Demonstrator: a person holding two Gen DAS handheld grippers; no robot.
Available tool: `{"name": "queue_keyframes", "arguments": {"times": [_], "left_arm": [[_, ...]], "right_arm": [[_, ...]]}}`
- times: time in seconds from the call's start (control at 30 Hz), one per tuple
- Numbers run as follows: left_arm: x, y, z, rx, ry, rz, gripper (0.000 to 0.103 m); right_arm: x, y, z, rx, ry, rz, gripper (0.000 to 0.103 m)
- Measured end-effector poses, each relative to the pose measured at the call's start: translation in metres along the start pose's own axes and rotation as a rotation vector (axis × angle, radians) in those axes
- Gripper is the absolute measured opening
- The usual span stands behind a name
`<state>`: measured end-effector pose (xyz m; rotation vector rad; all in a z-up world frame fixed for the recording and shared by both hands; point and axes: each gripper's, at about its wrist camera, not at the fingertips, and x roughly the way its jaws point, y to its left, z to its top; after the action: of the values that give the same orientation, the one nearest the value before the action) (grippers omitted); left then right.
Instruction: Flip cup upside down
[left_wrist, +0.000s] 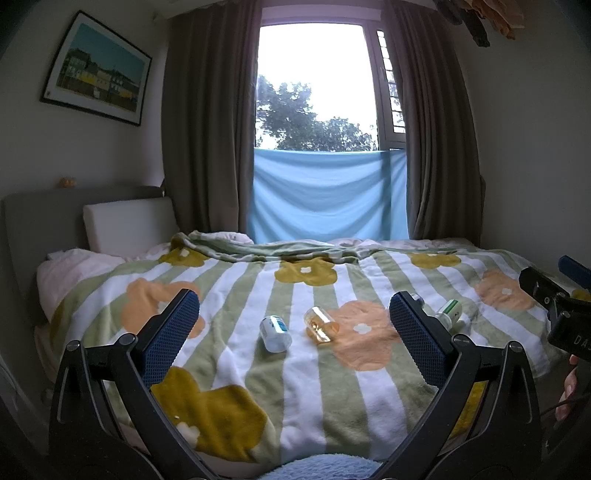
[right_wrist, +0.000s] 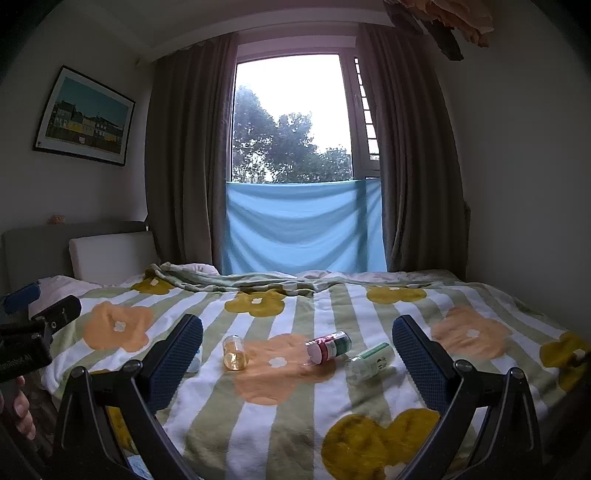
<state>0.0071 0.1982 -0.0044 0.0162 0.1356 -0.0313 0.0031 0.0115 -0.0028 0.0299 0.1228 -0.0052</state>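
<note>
Several small cups lie on their sides on the flowered bed blanket (left_wrist: 303, 387). In the left wrist view a white cup with blue print (left_wrist: 274, 333) and a clear amber cup (left_wrist: 320, 325) lie between my fingers, ahead of them; a green-and-white cup (left_wrist: 448, 314) shows past the right finger. My left gripper (left_wrist: 293, 321) is open and empty. In the right wrist view the amber cup (right_wrist: 235, 353), a red-and-green cup (right_wrist: 328, 348) and the green-and-white cup (right_wrist: 369, 362) lie ahead. My right gripper (right_wrist: 297, 350) is open and empty.
The bed has a grey headboard (left_wrist: 44, 206) and a white pillow (left_wrist: 129, 225) at the left. Curtains and a window with a blue cloth (left_wrist: 328, 195) stand behind the bed. Each gripper shows at the edge of the other's view.
</note>
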Motion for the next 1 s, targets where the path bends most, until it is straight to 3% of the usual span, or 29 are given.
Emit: {"name": "queue_keyframes", "arguments": {"times": [1.0], "left_arm": [[-0.0007, -0.0016, -0.0024, -0.007, -0.004, -0.006, 0.103]], "right_arm": [[-0.0014, 0.0011, 0.0013, -0.016, -0.007, -0.004, 0.103]]}}
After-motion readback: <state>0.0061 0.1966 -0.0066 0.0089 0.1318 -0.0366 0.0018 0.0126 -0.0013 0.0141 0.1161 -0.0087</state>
